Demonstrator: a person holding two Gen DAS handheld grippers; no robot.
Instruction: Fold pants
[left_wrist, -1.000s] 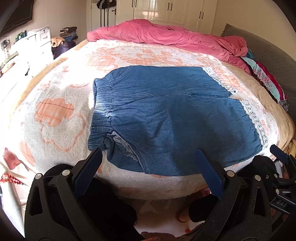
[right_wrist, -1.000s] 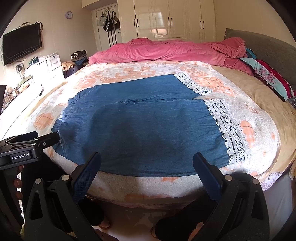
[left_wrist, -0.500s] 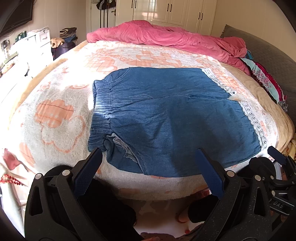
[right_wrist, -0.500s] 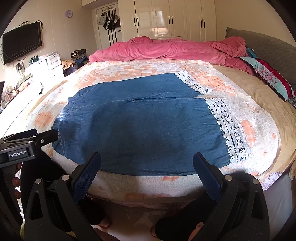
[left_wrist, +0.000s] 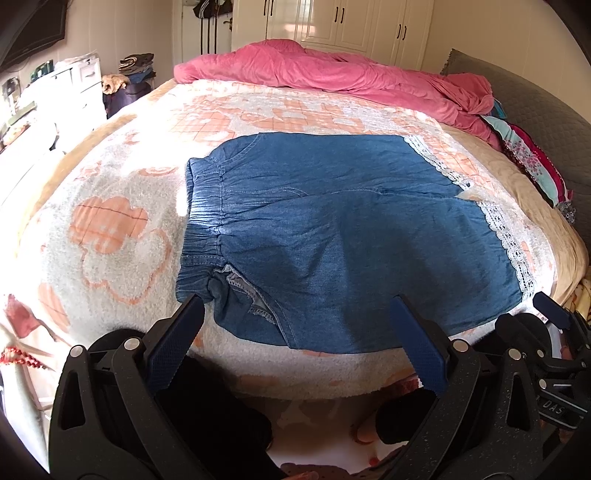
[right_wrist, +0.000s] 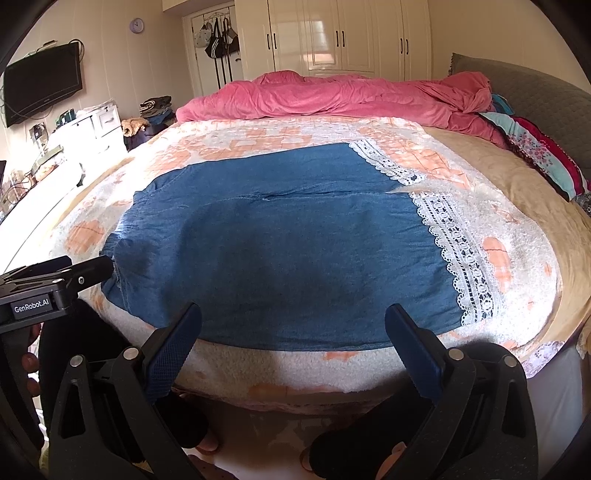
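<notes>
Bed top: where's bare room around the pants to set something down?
Free: fleece blanket left of the pants' waistband; a strip between the pants and the pink duvet; tan cover beyond the lace hems. Crowded: the floral bedding by the headboard, and the near edge, where both open grippers hover.

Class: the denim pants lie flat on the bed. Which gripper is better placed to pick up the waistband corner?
Left. The left gripper hangs open beside the elastic waistband of the denim pants; the right gripper faces the lace hem.
</notes>
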